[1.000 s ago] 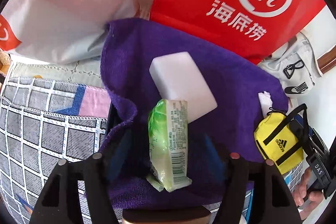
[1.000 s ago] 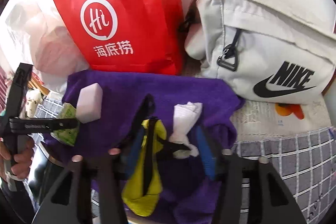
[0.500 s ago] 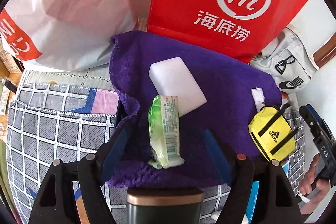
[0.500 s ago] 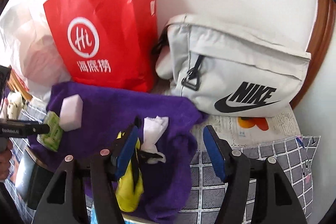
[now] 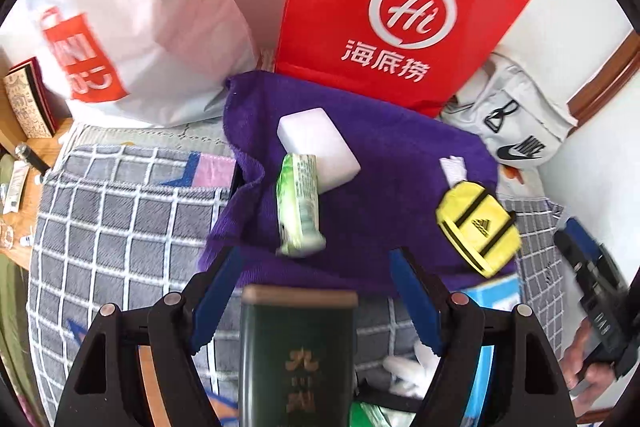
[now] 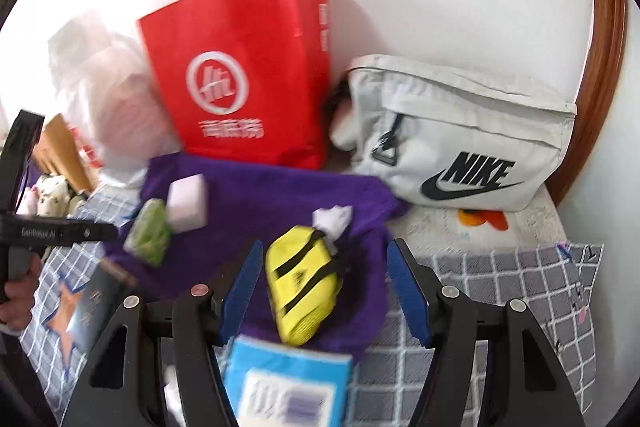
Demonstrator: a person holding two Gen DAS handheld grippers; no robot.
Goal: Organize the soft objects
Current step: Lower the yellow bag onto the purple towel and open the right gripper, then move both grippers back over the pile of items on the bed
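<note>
A purple towel (image 5: 392, 183) lies spread on the checked cloth, with soft things on it. A white sponge block (image 5: 316, 147) has a green tissue pack (image 5: 300, 205) leaning on it. Further right are a yellow mini bag (image 5: 476, 231) and a crumpled white tissue (image 5: 454, 167). My left gripper (image 5: 316, 287) hovers open and empty above the towel's near edge. My right gripper (image 6: 326, 287) is open too. The yellow bag (image 6: 300, 283) lies on the towel (image 6: 260, 195) below and between its fingers, with neither pad touching it. The tissue (image 6: 332, 221) sits just beyond.
A red paper bag (image 5: 400, 15), a white plastic bag (image 5: 140, 27) and a grey Nike bag (image 6: 460, 135) stand against the wall behind the towel. A dark green tin (image 5: 298, 347) and a blue packet (image 6: 288, 383) lie near me. The grey checked cloth (image 5: 120, 219) covers the surface.
Both grippers have drawn back and risen from the towel, so its objects look smaller. The green pack and yellow bag stay on the towel. The tin and blue packet have come into view.
</note>
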